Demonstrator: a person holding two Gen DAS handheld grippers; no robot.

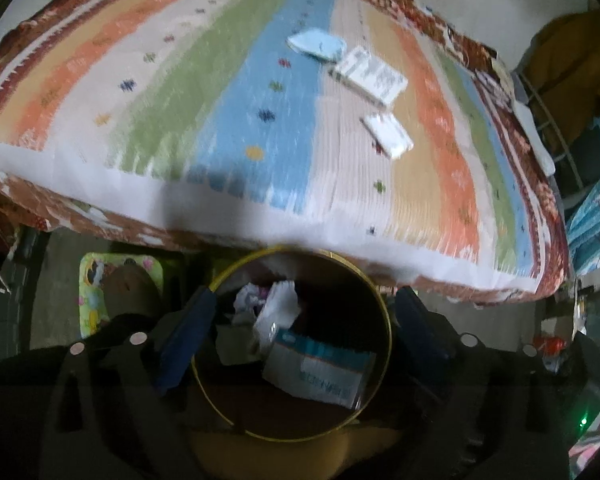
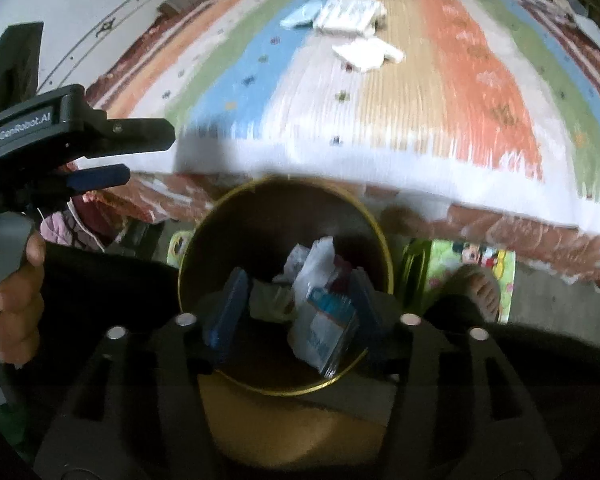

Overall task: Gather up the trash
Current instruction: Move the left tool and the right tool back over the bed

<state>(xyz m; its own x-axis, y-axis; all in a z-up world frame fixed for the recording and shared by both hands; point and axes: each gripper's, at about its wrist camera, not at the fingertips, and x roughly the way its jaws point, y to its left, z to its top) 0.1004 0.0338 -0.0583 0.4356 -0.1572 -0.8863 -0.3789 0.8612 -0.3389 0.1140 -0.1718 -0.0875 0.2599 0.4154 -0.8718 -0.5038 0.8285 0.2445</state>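
A round gold-rimmed bin (image 1: 382, 300) stands on the floor below the bed edge, also in the right wrist view (image 2: 374, 232). It holds crumpled white paper (image 1: 278, 308) and a blue-and-white box (image 1: 320, 368). My left gripper (image 1: 300, 320) is open and empty above the bin's mouth. My right gripper (image 2: 296, 304) is open and empty above the bin too. On the striped bedspread (image 1: 228, 92) lie a light blue packet (image 1: 318, 44), a white printed box (image 1: 374, 74) and a smaller white box (image 1: 390, 134).
The left gripper's body (image 2: 72, 128) and the hand holding it show at the left of the right wrist view. A cartoon-print mat (image 2: 480, 264) with a foot on it lies on the floor. Cluttered storage (image 1: 580, 80) stands right of the bed.
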